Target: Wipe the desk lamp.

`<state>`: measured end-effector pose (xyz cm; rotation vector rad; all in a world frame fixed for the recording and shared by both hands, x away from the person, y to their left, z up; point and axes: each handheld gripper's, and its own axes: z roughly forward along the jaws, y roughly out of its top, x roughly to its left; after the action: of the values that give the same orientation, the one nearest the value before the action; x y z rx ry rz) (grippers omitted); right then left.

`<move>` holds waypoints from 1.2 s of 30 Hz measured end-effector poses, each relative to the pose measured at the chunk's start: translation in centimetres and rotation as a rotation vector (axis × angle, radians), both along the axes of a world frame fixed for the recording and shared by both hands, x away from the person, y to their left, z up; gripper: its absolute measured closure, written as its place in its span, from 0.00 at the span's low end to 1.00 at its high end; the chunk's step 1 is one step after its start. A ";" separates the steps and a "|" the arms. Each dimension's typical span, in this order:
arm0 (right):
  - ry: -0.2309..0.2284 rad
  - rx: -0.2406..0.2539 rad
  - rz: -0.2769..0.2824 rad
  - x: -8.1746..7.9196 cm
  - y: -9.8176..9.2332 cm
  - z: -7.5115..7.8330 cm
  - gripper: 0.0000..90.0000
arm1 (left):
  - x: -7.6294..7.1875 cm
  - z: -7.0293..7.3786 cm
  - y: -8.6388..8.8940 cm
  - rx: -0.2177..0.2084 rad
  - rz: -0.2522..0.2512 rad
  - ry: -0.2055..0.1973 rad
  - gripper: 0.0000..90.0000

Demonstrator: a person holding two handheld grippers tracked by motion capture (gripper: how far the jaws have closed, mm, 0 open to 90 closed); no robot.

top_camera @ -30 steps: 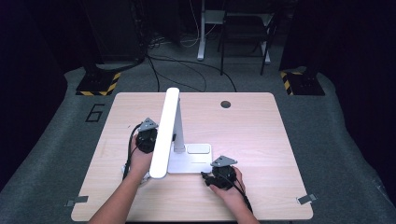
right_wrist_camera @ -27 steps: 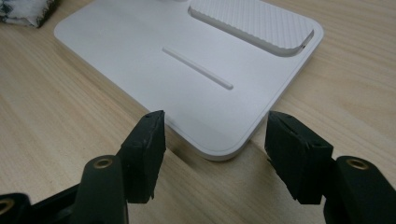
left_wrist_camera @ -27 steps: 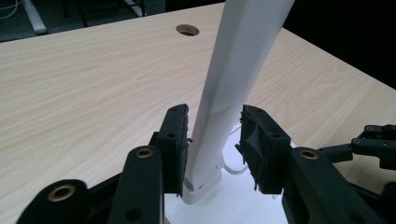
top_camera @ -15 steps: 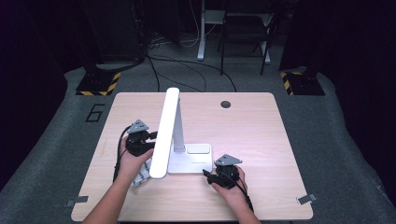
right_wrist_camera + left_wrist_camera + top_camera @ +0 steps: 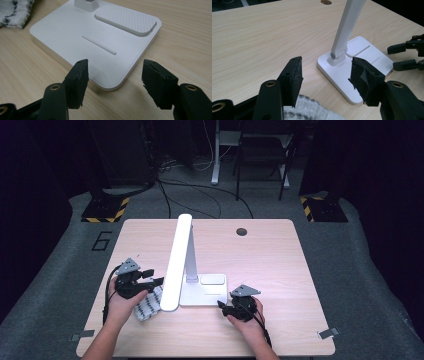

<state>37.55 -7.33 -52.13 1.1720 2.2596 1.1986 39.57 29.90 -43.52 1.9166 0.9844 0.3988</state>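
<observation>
On the table point(image 5: 280, 270), mid-left, stands a white desk lamp point(image 5: 192, 287): flat square base w/ ribbed pad and thin groove, long slim arm tilted toward the far edge. Left gripper point(image 5: 152, 277) sits just left of the lamp arm, jaws just been opening, nothing btwn them, apart from the lamp; a grey-white knit cloth point(image 5: 149, 302) lies under it. Right gripper point(image 5: 223, 307) is at the base's near right corner, jaws spread, not gripping.
</observation>
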 end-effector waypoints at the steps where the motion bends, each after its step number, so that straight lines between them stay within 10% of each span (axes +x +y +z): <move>1: -0.001 0.000 0.002 0.0 0.0 0.0 0.42 | -0.2 0.0 0.2 0.006 -0.006 0.003 0.48; 15: -0.008 0.021 -0.006 0.0 -0.5 0.4 0.42 | -2.1 -2.2 2.4 0.068 -0.009 0.007 0.47; 22: -0.029 0.035 -0.023 -0.2 -1.6 1.5 0.42 | -3.1 -3.8 4.1 -0.002 0.037 0.031 0.43; 36: -0.019 0.058 -0.059 0.3 -3.4 1.9 0.41 | -4.2 -5.3 5.0 -0.003 0.093 0.024 0.38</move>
<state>37.84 -10.78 -50.25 1.2341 2.1746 1.2546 35.40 34.92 -48.86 1.8815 1.0924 0.4289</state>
